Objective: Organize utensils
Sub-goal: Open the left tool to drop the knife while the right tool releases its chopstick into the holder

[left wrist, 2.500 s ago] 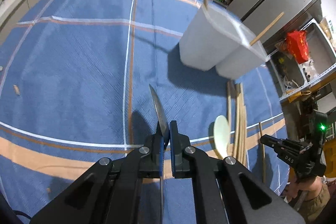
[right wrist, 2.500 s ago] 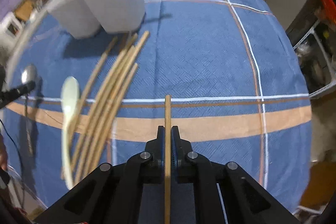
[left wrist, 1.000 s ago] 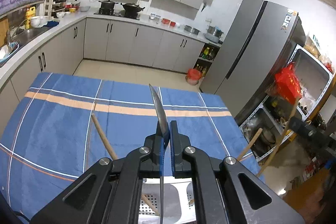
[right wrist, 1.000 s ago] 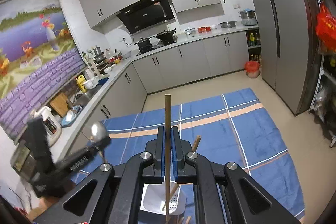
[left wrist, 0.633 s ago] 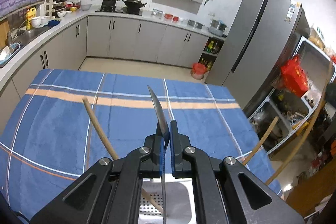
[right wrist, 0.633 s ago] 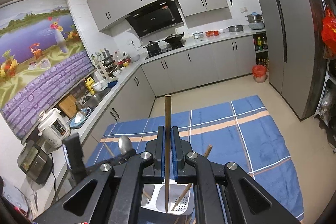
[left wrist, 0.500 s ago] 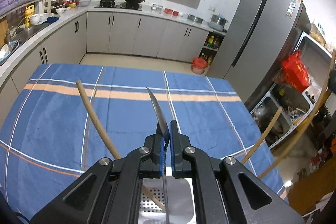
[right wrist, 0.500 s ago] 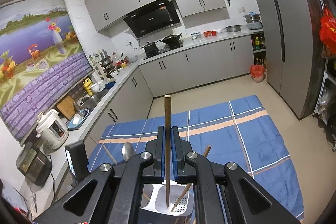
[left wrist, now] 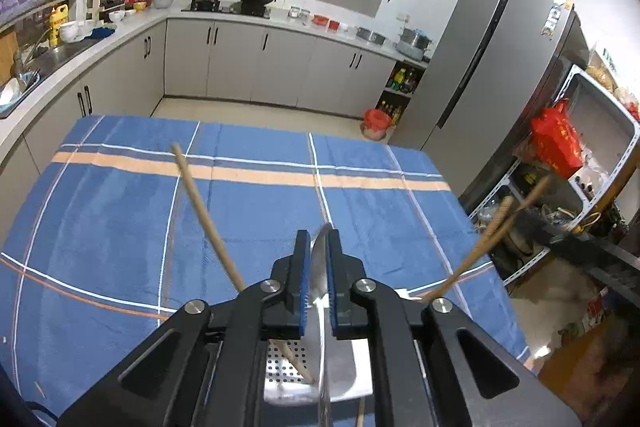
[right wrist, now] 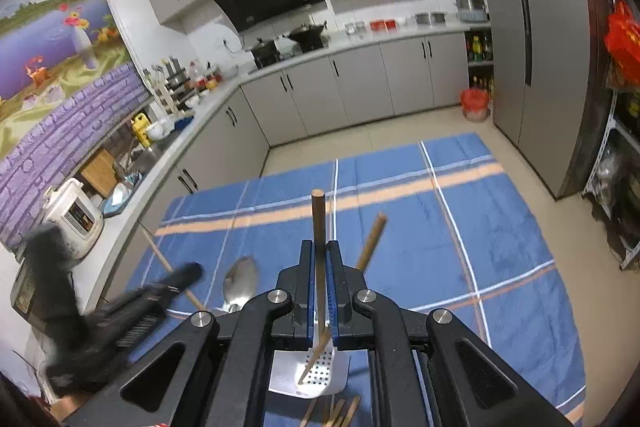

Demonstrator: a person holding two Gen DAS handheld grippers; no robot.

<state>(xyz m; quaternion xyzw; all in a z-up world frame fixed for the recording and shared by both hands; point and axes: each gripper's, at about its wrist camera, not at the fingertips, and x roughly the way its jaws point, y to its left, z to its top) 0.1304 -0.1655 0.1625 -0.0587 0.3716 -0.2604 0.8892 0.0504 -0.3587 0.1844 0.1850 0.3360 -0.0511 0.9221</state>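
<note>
White caddy [right wrist: 320, 375] on blue-clothed table [right wrist: 500, 227]

Motion smears the left gripper [right wrist: 188, 273] into a dark streak left of the right gripper's fingers, so its jaws can't be read there. The spoon's [left wrist: 320, 267] handle is lost behind the left gripper's body, and that body masks most of the white utensil holder [left wrist: 340, 379].

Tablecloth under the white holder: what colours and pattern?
Blue tablecloth with orange and white stripes; clearest in left wrist view.
</note>
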